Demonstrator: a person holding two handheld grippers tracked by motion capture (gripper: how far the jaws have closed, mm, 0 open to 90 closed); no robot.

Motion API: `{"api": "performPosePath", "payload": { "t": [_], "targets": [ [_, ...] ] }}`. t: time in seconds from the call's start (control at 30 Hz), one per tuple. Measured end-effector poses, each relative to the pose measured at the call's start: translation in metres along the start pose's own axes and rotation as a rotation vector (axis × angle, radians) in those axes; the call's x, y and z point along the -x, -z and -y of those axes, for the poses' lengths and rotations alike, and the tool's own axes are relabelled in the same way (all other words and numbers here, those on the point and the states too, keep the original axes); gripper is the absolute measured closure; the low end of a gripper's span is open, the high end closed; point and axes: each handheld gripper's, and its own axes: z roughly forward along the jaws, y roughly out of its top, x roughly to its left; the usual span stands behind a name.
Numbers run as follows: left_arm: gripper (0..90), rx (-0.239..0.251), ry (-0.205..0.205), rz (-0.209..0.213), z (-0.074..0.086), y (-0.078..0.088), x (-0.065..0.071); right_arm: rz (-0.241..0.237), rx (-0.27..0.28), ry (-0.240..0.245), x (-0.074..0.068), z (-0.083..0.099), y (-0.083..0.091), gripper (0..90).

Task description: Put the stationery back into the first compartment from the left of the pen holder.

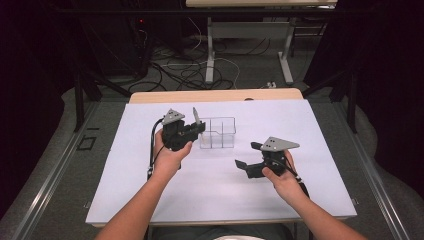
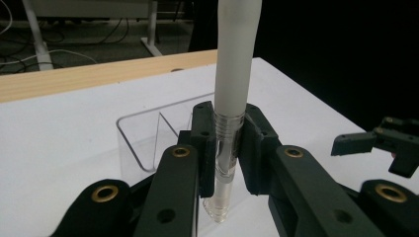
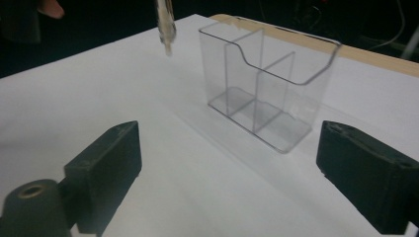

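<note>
The left gripper [image 1: 200,128] has its jaws clamped on a dropper [image 2: 232,98], pinching the clear glass stem just below the grey rubber bulb, so the dropper stands upright with its tip hanging above the white mat [image 1: 150,190]. It sits just left of the clear holder [image 1: 217,132], close to the holder's left wall but not yet over an opening. The holder stands upright on the mat, split by dividers into compartments, all of which look empty. The step in hand looks like lowering the dropper into one of them. To do it well, the left hand should lift the tip clear above the rim, carry it over the nearest compartment, keep the stem vertical, and go down slowly so the glass tip does not knock a wall or tip the light holder; the pinch should ease only once the tip rests on the floor. To the right of the holder, well apart from it, the right gripper [image 1: 247,155] is wide open and holds nothing, its jaws aimed at the holder, well placed to steady it if it slides.
</note>
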Motion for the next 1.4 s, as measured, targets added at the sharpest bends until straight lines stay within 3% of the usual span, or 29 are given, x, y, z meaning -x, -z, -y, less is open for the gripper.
{"api": "performPosePath", "payload": {
  "t": [0.17,0.5,0.77,1.03,1.4],
  "targets": [
    [79.1,0.013,-0.009,-0.017,-0.013,-0.003,-0.002,0.056,-0.017,-0.02,0.011,0.01,0.004,0.0],
    [79.1,0.027,-0.017,-0.061,-0.028,-0.013,-0.006,0.109,-0.01,-0.053,0.024,0.015,0.009,0.0],
    [79.1,0.025,-0.005,-0.101,-0.031,-0.023,-0.012,0.161,-0.021,-0.088,0.036,0.022,0.009,0.0],
    [79.1,0.003,0.007,-0.138,-0.027,-0.038,-0.015,0.17,-0.046,-0.109,0.04,0.026,0.008,0.0],
    [79.1,-0.074,0.018,-0.176,-0.02,-0.059,-0.016,0.15,-0.06,-0.131,0.041,0.029,0.005,0.0]
  ]
}}
